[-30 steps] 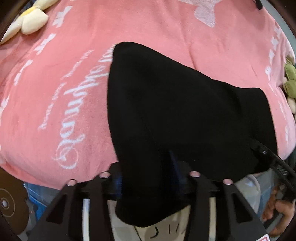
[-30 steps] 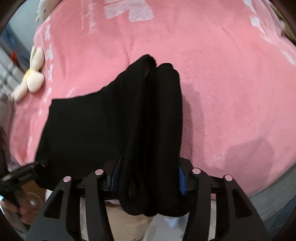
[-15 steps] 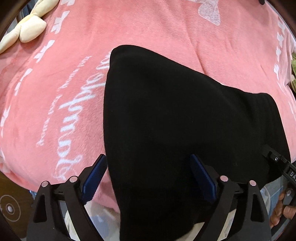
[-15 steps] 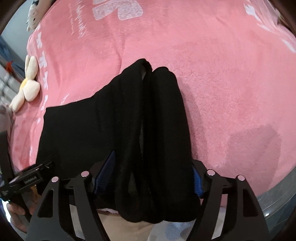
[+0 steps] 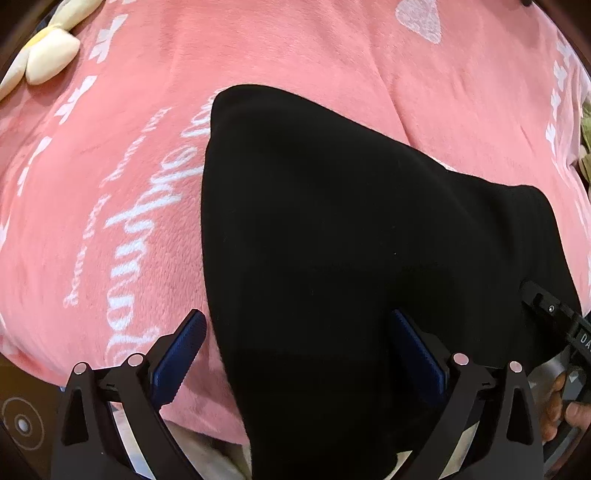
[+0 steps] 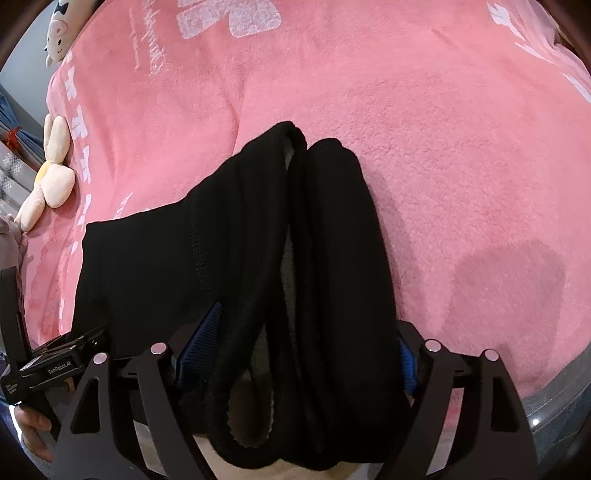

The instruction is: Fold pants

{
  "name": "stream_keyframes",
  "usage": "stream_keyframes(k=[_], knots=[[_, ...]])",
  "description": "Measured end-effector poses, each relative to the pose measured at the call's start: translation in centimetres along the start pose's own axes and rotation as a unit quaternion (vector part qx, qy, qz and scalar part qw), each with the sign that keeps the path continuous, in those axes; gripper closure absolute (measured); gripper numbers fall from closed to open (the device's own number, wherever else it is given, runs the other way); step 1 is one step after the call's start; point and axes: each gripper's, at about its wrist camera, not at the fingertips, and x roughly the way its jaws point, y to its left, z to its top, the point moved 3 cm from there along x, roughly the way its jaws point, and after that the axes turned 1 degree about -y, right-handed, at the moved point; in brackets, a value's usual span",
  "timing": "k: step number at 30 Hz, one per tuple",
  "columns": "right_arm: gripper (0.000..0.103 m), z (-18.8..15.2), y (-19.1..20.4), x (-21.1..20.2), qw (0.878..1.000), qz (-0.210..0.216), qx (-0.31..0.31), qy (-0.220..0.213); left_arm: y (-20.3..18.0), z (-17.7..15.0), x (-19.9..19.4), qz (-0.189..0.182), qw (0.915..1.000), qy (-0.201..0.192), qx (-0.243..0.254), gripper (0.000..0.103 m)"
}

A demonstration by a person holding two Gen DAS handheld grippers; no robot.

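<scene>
Black pants (image 5: 351, 240) lie folded on a pink blanket (image 5: 110, 166), their near end hanging over the bed's front edge. My left gripper (image 5: 295, 354) is open, its blue pads wide apart on either side of the cloth's left part. In the right wrist view the pants (image 6: 314, 258) show thick stacked folds with a grey lining. My right gripper (image 6: 306, 354) is open, its jaws spread around the bunched folds without pinching them.
A cream plush flower (image 5: 48, 55) lies at the blanket's far left, also in the right wrist view (image 6: 48, 181). A small plush toy (image 6: 61, 35) sits at the back. The blanket (image 6: 461, 147) has white lettering. The other gripper shows at each view's edge.
Both grippers have opened and let go of the pants. The pants have settled flatter on the blanket. Both grippers have drawn back slightly.
</scene>
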Motion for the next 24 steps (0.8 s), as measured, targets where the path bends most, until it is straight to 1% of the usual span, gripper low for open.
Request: stream_keyframes(k=[1,3,6,11,15,16,17,19,21,24], knots=[[0.024,0.2,0.1,0.1,1.0,-0.005,-0.001,0.006,-0.1,0.0,-0.1,0.003,1.0,0.002,0.003,0.005],[0.018,0.2,0.4,0.5,1.0,-0.006,-0.004,0.009,-0.5,0.4,0.2,0.01,0.9999,0.003,0.009,0.005],[0.017,-0.1,0.9,0.4,1.0,-0.02,-0.023,0.005,-0.9,0.4,0.2,0.024,0.9997,0.0,0.011,0.005],[0.019,-0.9,0.3,-0.3,1.0,-0.004,-0.026,-0.003,-1.2,-0.5,-0.2,0.044,0.9987,-0.024,0.004,0.005],[0.021,-1.9,0.2,-1.2,1.0,-0.003,-0.031,-0.002,-1.1,-1.5,-0.6,0.051,0.9982,-0.028,-0.014,0.005],[0.023,-2.0,0.2,-1.3,0.999,-0.002,-0.032,-0.004,-1.1,-1.5,-0.7,0.052,0.9982,-0.027,-0.017,0.005],[0.027,-2.1,0.1,-1.5,0.999,0.0,-0.032,-0.005,-1.2,-1.6,-0.8,0.049,0.9983,-0.027,-0.016,0.007],[0.033,-2.0,0.0,-1.7,1.0,0.005,-0.03,-0.005,-1.3,-1.8,-1.0,0.039,0.9988,-0.025,-0.018,0.014],[0.042,-2.1,-0.1,-2.0,1.0,0.008,-0.03,-0.007,-1.5,-2.0,-1.3,0.033,0.9991,-0.023,-0.017,0.022],[0.049,-2.3,-0.4,-2.5,1.0,0.015,-0.024,-0.008,-1.9,-2.1,-1.5,0.024,0.9994,-0.023,-0.009,0.033]])
